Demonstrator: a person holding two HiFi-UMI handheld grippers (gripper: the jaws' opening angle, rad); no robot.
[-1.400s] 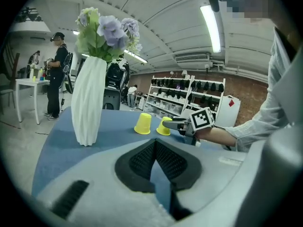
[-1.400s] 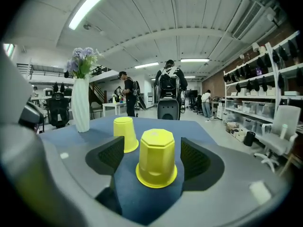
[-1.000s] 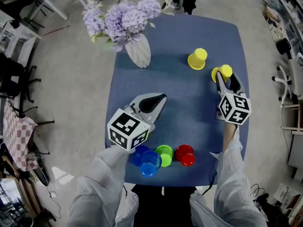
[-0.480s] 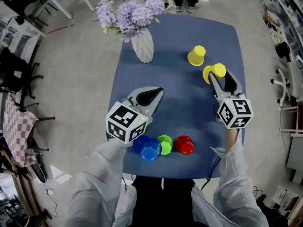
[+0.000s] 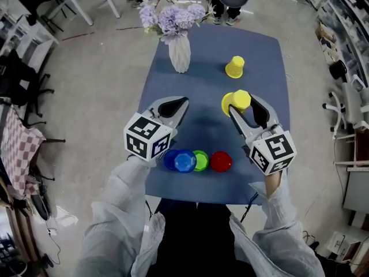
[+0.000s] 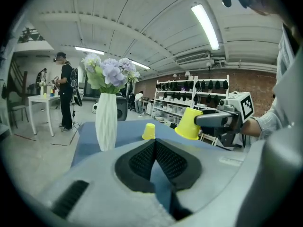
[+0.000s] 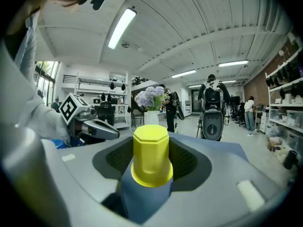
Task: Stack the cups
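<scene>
Right gripper point(image 5: 241, 109) has a yellow cup point(image 5: 236, 101) and it's a firm hold: jaws partway open, both pads pressed against the cup's sides. In the right gripper view the cup sits squarely between the pads, its closed end pointing up and away and its wide rim lower, nearer the camera. From the left gripper view, the same cup hangs tilted in the air, clear of the blue table point(image 5: 262, 51).

The second yellow cup point(image 5: 234, 67) stands upside down on the far part of the table, well apart from the held one. A white vase point(image 5: 179, 53) of purple flowers is over at the far left corner.

Left gripper point(image 5: 177, 104) has its jaws closed together with nothing in them, and it hovers over the table's left side. Along the near edge there's a row of cups: blue cups point(image 5: 184, 161), a green cup point(image 5: 200, 160), a red cup point(image 5: 220, 161), side by side and touching.
</scene>
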